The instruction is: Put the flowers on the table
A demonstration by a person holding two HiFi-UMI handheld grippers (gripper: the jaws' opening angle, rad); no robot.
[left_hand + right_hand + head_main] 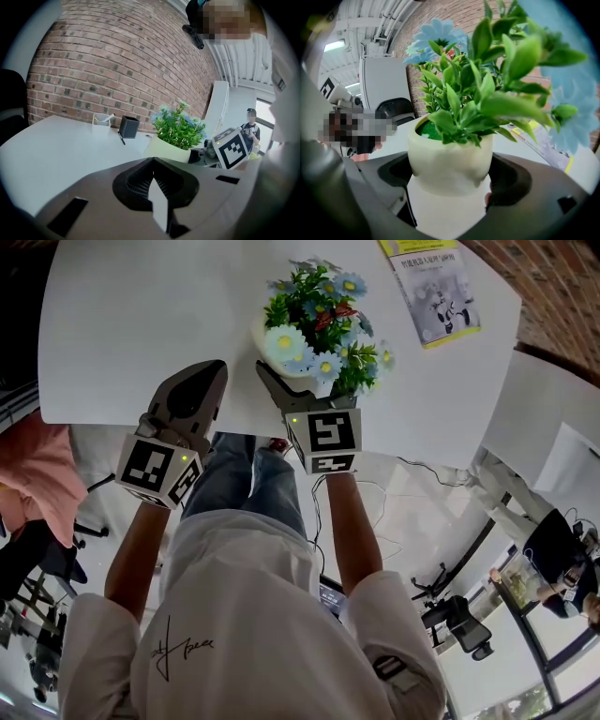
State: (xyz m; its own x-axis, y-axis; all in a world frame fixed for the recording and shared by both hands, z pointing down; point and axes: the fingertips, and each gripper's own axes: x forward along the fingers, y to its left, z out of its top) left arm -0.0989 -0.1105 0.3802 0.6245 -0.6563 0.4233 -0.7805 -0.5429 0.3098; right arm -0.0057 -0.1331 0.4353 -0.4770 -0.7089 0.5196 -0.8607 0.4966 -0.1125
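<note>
The flowers [319, 324] are blue blossoms and green leaves in a cream pot [274, 357]. The pot is over the near edge of the white table [141, 324]; I cannot tell whether it rests on the top. My right gripper [298, 390] is shut on the pot, whose body [450, 159] fills the space between the jaws in the right gripper view. My left gripper [211, 371] hovers at the table edge just left of the pot, shut with nothing in it. From the left gripper view the pot [166, 149] stands ahead to the right, beside the right gripper's marker cube [230, 147].
A printed leaflet [433, 287] lies at the table's far right. Near the brick wall [117, 61] stand a black pen holder [129, 126], a clear box [101, 123] and a pen [122, 139]. A person in pink [33, 484] sits at the left.
</note>
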